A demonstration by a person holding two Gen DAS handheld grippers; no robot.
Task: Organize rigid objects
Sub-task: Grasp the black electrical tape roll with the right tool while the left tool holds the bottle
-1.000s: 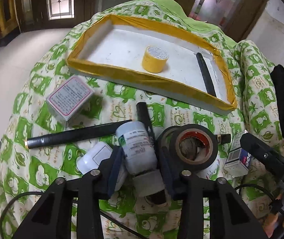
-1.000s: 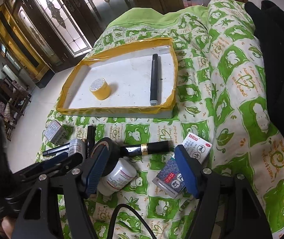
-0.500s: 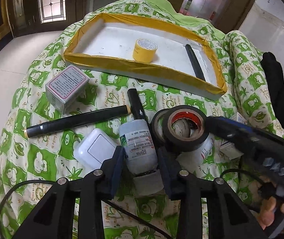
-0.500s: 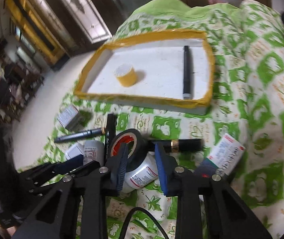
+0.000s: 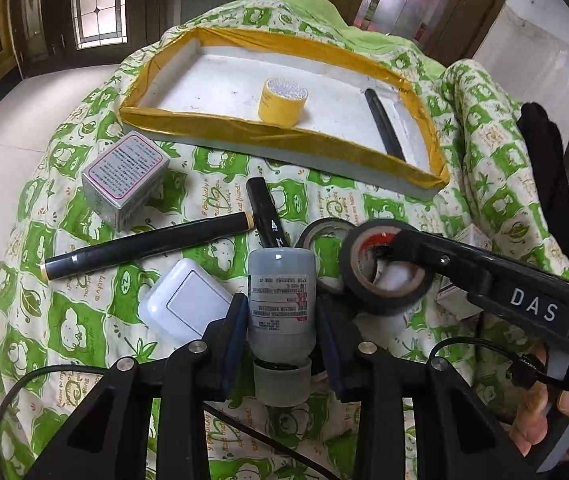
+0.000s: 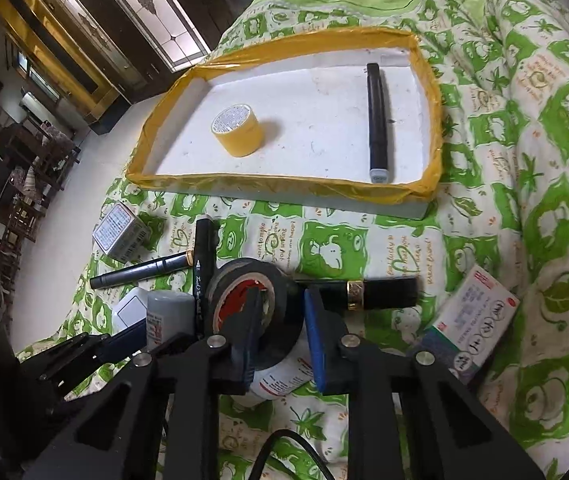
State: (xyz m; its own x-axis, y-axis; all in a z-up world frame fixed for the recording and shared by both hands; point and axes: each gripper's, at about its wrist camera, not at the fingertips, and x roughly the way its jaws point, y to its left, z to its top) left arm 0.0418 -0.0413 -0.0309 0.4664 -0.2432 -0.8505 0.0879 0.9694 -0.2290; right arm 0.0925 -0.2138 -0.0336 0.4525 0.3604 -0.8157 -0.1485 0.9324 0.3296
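My left gripper (image 5: 282, 316) is shut on a grey labelled bottle (image 5: 282, 296), which also shows in the right wrist view (image 6: 168, 320). My right gripper (image 6: 280, 340) is shut on the wall of a black tape roll (image 6: 258, 312), one finger inside its red core. The same roll shows in the left wrist view (image 5: 388, 268) with the right gripper's finger (image 5: 464, 260) through it. A white tray with yellow taped rim (image 5: 284, 136) (image 6: 284, 180) holds a yellow tape roll (image 5: 283, 102) (image 6: 238, 130) and a black marker (image 5: 384, 124) (image 6: 378, 120).
On the green patterned cloth lie a grey box (image 5: 124, 176), two black markers (image 5: 144, 246) (image 5: 266, 214), a white case (image 5: 186, 304), a second black tape roll (image 5: 324, 240), a gold-banded black pen (image 6: 364, 290), a white bottle (image 6: 284, 372) and a card box (image 6: 472, 316).
My right gripper moved left from the card box and closed on the black tape roll. My left gripper closed on the grey bottle and holds it.
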